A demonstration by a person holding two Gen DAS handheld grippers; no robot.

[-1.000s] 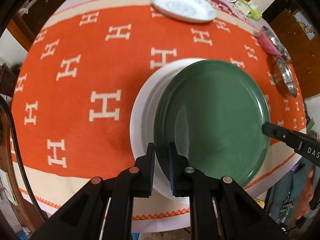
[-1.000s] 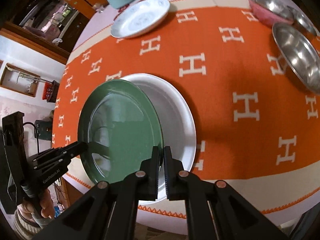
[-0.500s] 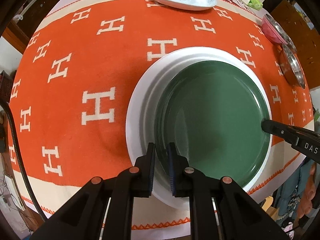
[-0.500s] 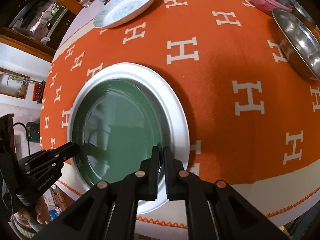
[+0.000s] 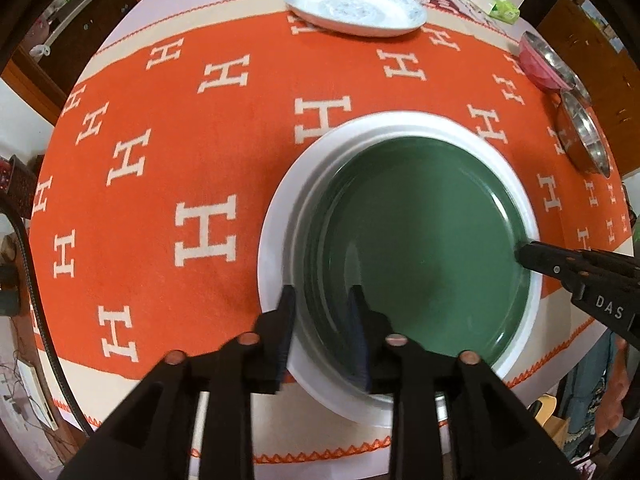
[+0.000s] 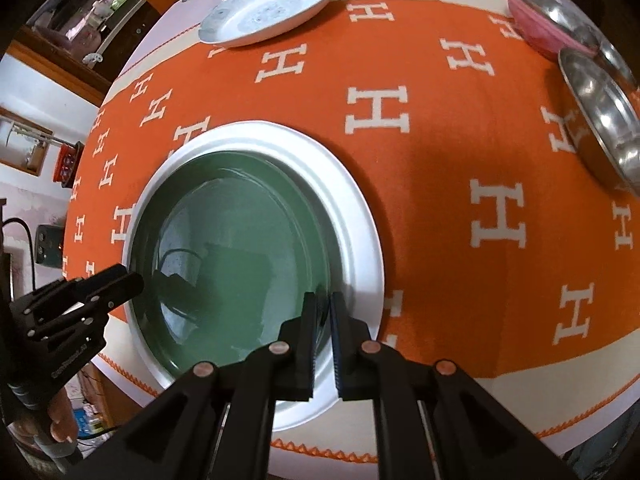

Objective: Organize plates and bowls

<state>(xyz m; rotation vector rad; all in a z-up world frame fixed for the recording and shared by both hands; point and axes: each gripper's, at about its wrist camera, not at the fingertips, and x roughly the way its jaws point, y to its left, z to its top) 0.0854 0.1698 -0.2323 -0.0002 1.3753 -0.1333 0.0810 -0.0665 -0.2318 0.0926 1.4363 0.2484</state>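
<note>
Glossy green plate [image 5: 420,240] sits nested in white plate [image 5: 280,208] ahead of both grippers. Left gripper [image 5: 322,312] jaws, just opening, straddle its rim; right gripper [image 6: 324,312] narrow, rim between pads.

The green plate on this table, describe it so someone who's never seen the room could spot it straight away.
Start at the orange cloth with white H letters covering the table. Near its front edge lies a wide white plate, and the green plate sits nested inside it. It is the only dark green dish: the patterned white plate lies at the far edge, and the steel bowls sit off to the right.
</note>
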